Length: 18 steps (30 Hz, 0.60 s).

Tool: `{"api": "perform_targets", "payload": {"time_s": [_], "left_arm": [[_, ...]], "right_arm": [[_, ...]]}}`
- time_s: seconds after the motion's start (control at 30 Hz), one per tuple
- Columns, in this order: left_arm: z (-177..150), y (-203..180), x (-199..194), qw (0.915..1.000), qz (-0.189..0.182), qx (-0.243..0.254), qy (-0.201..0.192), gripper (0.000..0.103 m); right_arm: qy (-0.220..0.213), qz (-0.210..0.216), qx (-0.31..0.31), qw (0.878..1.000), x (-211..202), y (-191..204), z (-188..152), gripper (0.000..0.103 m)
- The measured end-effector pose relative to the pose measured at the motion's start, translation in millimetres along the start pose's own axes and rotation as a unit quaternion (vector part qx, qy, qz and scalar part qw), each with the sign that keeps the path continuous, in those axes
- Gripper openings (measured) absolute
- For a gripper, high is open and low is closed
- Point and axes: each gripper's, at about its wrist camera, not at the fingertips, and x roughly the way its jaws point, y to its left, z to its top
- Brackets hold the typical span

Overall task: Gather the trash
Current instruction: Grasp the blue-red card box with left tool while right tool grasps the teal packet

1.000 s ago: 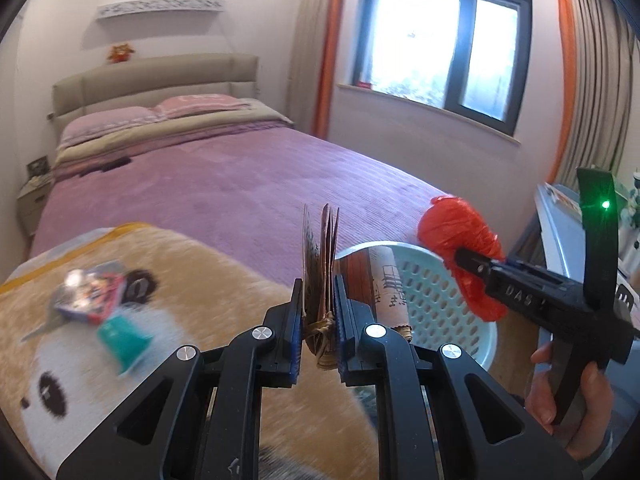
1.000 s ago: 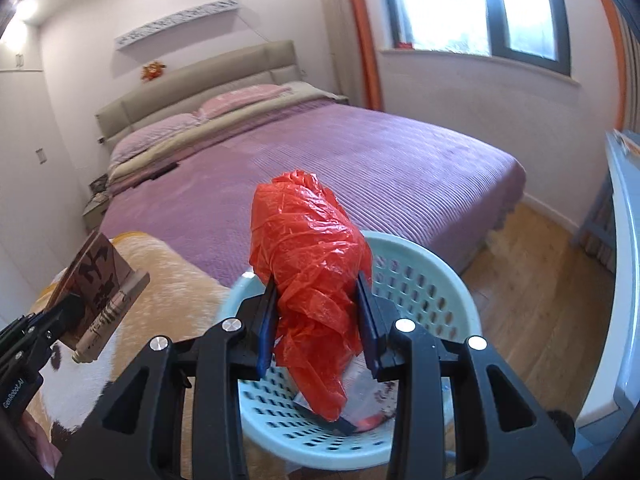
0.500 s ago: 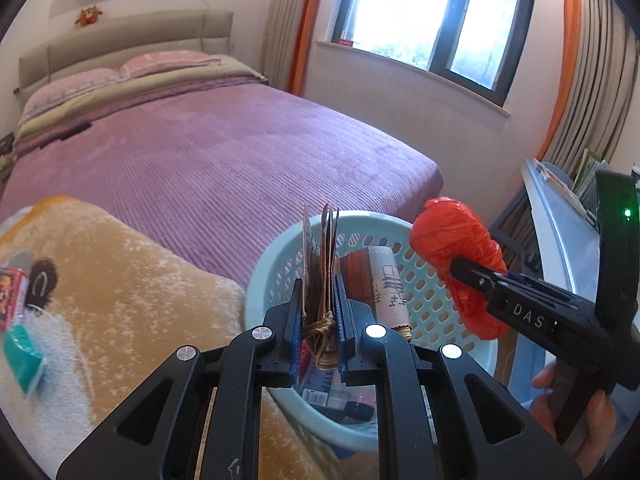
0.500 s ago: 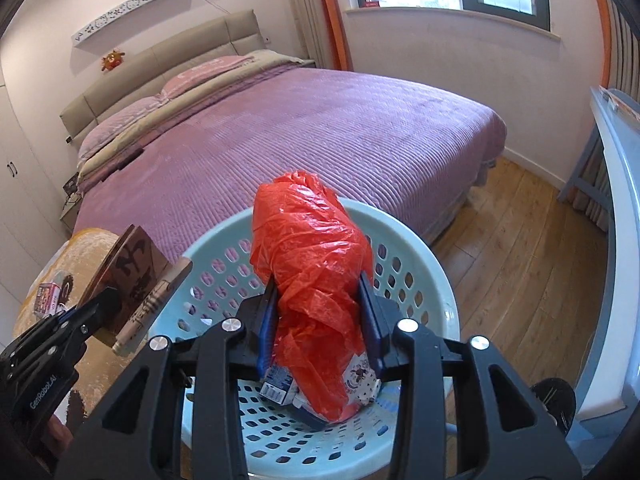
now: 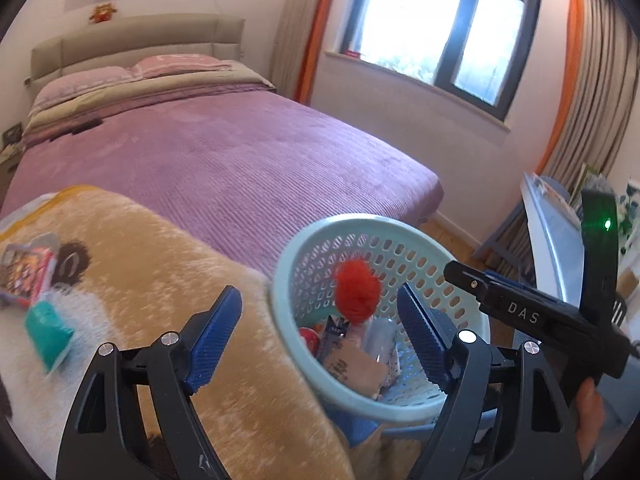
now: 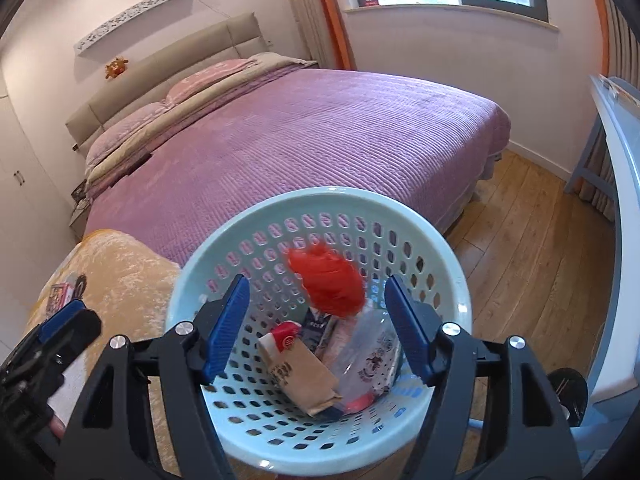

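Observation:
A pale green perforated basket (image 6: 448,264) (image 5: 280,276) stands by the bed's foot. Inside it lie a brown paper pack (image 6: 304,376) (image 5: 352,368), a clear bottle (image 6: 368,356) and other wrappers. A crumpled red plastic bag (image 6: 328,280) (image 5: 356,292) is blurred in the air within the basket. My left gripper (image 5: 316,340) is open and empty above the basket's near rim. My right gripper (image 6: 316,324) is open and empty above the basket. On the tan blanket (image 5: 160,272) lie a teal packet (image 5: 48,336) and a colourful wrapper (image 5: 24,272).
A purple bed (image 6: 320,140) fills the middle. A wooden floor (image 6: 532,240) lies to the right, with a white table edge (image 6: 624,168) beside it. A window (image 5: 444,32) with orange-edged curtains is behind. White wardrobes (image 6: 24,184) stand at the left.
Both grippers opened over the basket. The brown paper pack left my left gripper and lies in the basket. The red bag left my right gripper and is dropping in.

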Motion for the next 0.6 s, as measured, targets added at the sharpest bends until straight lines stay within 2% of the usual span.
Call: {"api": "perform_targets", "payload": {"time_s": [0.2,0.37,0.47,0.6], "left_arm": [[-4,27,-39,0.9988,0.007,-0.041,-0.026,0.078],[-10,54,-80,0.9958,0.044,-0.057,-0.057,0.078],[-15,76,-102,0.9901,0.086,-0.076,-0.082,0.083],[-22,112,-119,0.9798,0.153,-0.091,-0.09,0.083]], "right_arm": [[-0.013,0.021,-0.017,1.0,-17,20,1,0.066],[-0.029,0.045,-0.04,0.998,-35,48,-1,0.067],[-0.032,0.056,-0.036,0.997,-39,65,-7,0.071],[-0.018,0.093,-0.063,0.994,-35,107,-24,0.071]]}}
